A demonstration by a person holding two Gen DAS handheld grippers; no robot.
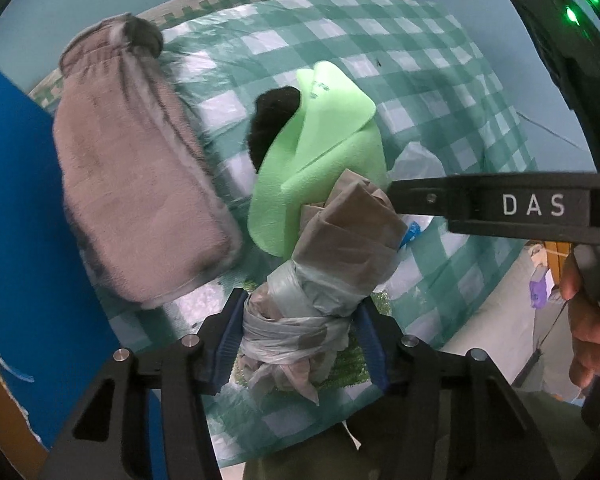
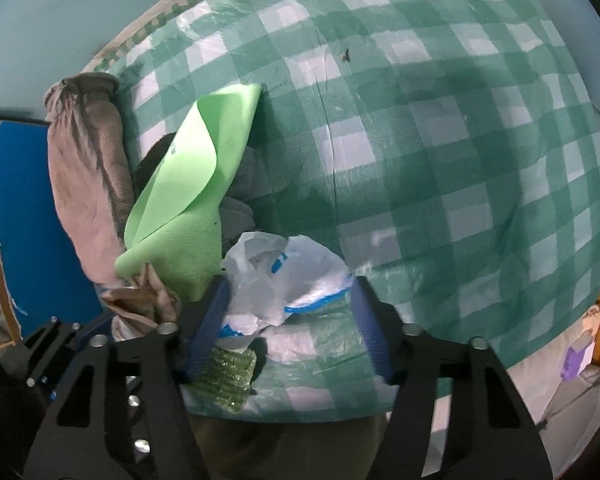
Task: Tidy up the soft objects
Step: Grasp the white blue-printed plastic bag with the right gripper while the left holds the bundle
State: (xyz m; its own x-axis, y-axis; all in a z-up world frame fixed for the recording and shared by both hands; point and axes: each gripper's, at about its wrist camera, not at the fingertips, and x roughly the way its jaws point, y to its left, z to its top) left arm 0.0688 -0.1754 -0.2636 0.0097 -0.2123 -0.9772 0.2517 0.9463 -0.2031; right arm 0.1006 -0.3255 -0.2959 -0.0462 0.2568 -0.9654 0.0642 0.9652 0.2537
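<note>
My left gripper (image 1: 300, 300) points down at the table, its blue pads shut on a bundle (image 1: 320, 280) of brown paper wrapped in grey plastic film. The bundle leans on a curled green foam sheet (image 1: 332, 140) with a black fuzzy thing (image 1: 274, 120) behind it. My right gripper (image 2: 290, 282) is shut on a crumpled white plastic bag (image 2: 284, 276) with blue print. Under the bag lies a green glittery scrubber (image 2: 224, 376). The green foam sheet (image 2: 196, 168) and the bundle (image 2: 148, 292) are just to its left. One of the right gripper's fingers (image 1: 420, 196) crosses the left wrist view.
A brown-grey fleece pouch (image 1: 140, 184) lies at the left beside a blue board (image 1: 20, 240). A green-and-white checked cloth (image 2: 440, 140) covers the table and stretches bare to the right. A grey cloth (image 2: 244, 184) sits behind the foam. A person's hand (image 1: 588, 320) grips the right handle.
</note>
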